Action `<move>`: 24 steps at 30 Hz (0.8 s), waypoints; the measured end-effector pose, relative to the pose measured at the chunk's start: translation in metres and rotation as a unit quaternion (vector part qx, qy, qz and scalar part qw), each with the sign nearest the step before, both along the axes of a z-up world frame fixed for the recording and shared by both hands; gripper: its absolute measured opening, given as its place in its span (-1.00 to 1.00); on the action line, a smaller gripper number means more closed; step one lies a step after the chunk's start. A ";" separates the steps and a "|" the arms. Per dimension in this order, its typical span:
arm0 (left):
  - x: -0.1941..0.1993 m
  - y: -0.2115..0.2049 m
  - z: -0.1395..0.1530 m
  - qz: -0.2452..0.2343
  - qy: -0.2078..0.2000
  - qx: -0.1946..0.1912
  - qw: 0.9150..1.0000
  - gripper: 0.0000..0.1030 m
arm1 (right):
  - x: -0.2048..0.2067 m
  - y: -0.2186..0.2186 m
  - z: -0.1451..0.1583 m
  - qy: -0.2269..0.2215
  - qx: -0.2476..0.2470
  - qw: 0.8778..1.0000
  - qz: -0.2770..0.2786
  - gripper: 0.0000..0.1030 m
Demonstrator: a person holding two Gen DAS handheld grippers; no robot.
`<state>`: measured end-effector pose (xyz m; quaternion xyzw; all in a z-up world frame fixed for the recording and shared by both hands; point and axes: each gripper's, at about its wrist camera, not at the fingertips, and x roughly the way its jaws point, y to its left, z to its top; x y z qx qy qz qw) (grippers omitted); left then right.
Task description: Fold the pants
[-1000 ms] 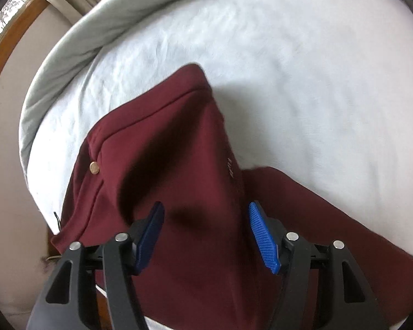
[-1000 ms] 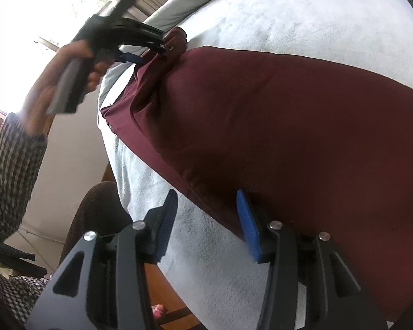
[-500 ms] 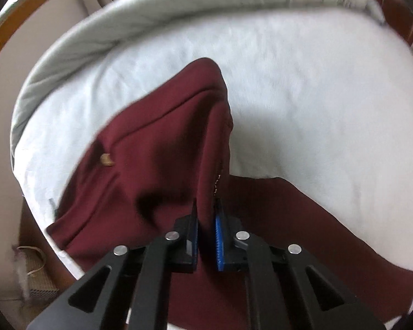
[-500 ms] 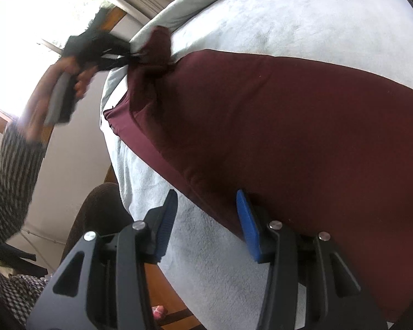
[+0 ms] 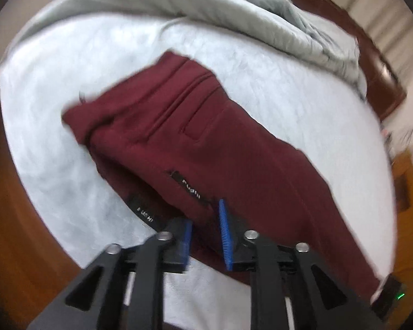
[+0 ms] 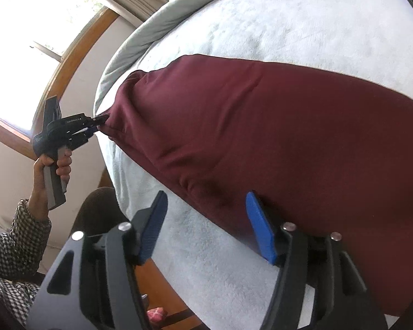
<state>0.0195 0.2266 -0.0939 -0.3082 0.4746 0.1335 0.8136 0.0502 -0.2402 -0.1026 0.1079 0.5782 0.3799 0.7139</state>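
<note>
Dark red pants (image 5: 223, 148) lie across a pale blue bed sheet (image 5: 55, 165), folded lengthwise with the back pocket and waistband up. My left gripper (image 5: 205, 236) is shut on the near waist edge of the pants, with fabric bunched between its blue pads. In the right wrist view the same gripper (image 6: 96, 125) holds the pants' corner (image 6: 118, 126) at the bed's left edge. My right gripper (image 6: 206, 228) is open, low over the sheet, its right pad touching the near edge of the pants' leg (image 6: 261, 148).
A grey duvet (image 5: 234, 13) is bunched along the far side of the bed. A dark wooden headboard (image 5: 371, 63) stands at the right. A window with a wooden frame (image 6: 77, 52) is at the left. The wooden floor (image 5: 19, 247) lies below the bed edge.
My left gripper closed on the waist and carried it over, so the pants now lie folded in half lengthwise. The right gripper has stayed open in place.
</note>
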 end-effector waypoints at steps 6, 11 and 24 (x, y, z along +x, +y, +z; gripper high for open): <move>-0.002 0.015 -0.011 0.024 -0.019 -0.040 0.999 -0.52 | -0.002 -0.001 0.012 -0.005 0.011 1.000 -0.023 0.27; -0.006 0.025 -0.014 0.032 -0.017 -0.040 0.999 -0.78 | -0.005 0.016 0.010 0.003 0.007 1.000 -0.016 0.27; -0.005 0.027 -0.027 -0.020 0.016 0.029 0.999 -0.75 | -0.005 0.026 0.020 0.006 0.007 0.999 -0.037 0.31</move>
